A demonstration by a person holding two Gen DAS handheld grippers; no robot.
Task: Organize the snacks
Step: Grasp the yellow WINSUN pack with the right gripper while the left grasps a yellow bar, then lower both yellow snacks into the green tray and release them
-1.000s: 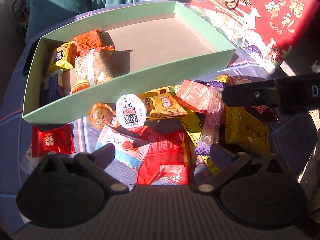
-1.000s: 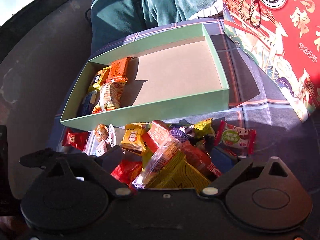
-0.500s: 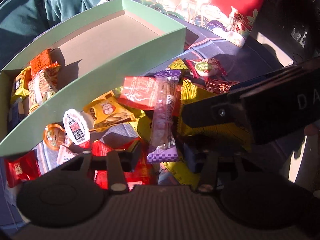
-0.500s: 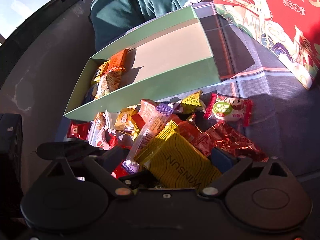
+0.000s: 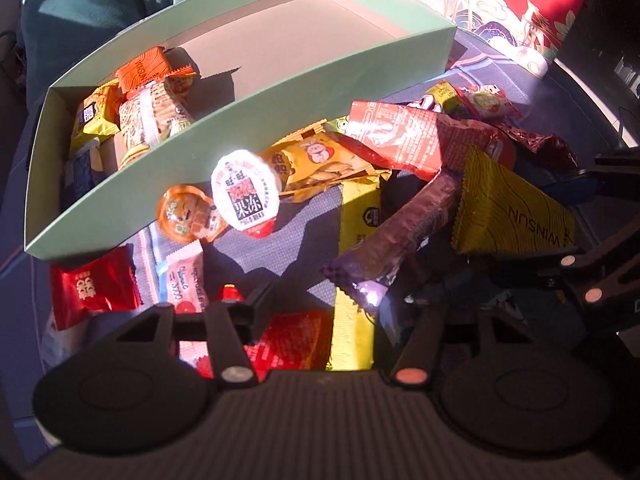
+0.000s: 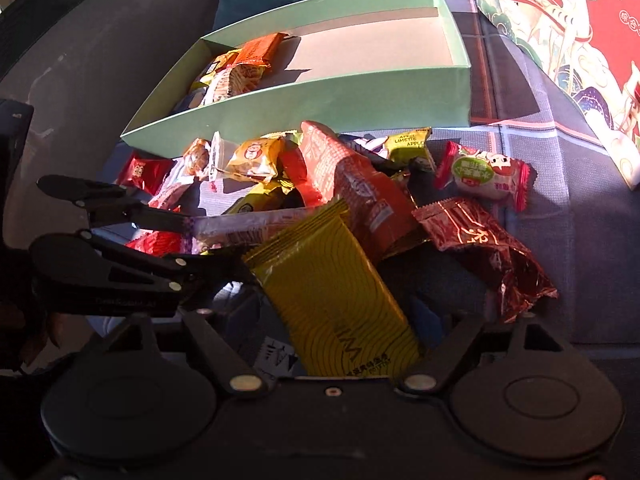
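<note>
A pile of wrapped snacks lies on the cloth in front of a pale green box (image 5: 240,152) (image 6: 320,100). Several packs lie at the box's left end. My right gripper (image 6: 332,312) (image 5: 580,220) is closing on a yellow Winsun pack (image 6: 332,300) (image 5: 512,208), which stands tilted up between its fingers. My left gripper (image 5: 328,304) (image 6: 216,242) is opening. The purple end of a long clear bar (image 5: 400,232) (image 6: 248,224) lies loose between its jaws, against the right finger only.
A red gift bag (image 5: 532,0) (image 6: 580,40) stands at the back right and a teal garment (image 5: 120,0) behind the box. Two jelly cups (image 5: 244,192), a red pack (image 5: 92,284), a dark red foil pack (image 6: 480,240) and a strawberry candy (image 6: 488,172) lie around.
Both grippers have sunk into the pile. Both sets of jaws have narrowed from wide. The yellow pack has tipped up from lying flat. The long bar has swung to a diagonal.
</note>
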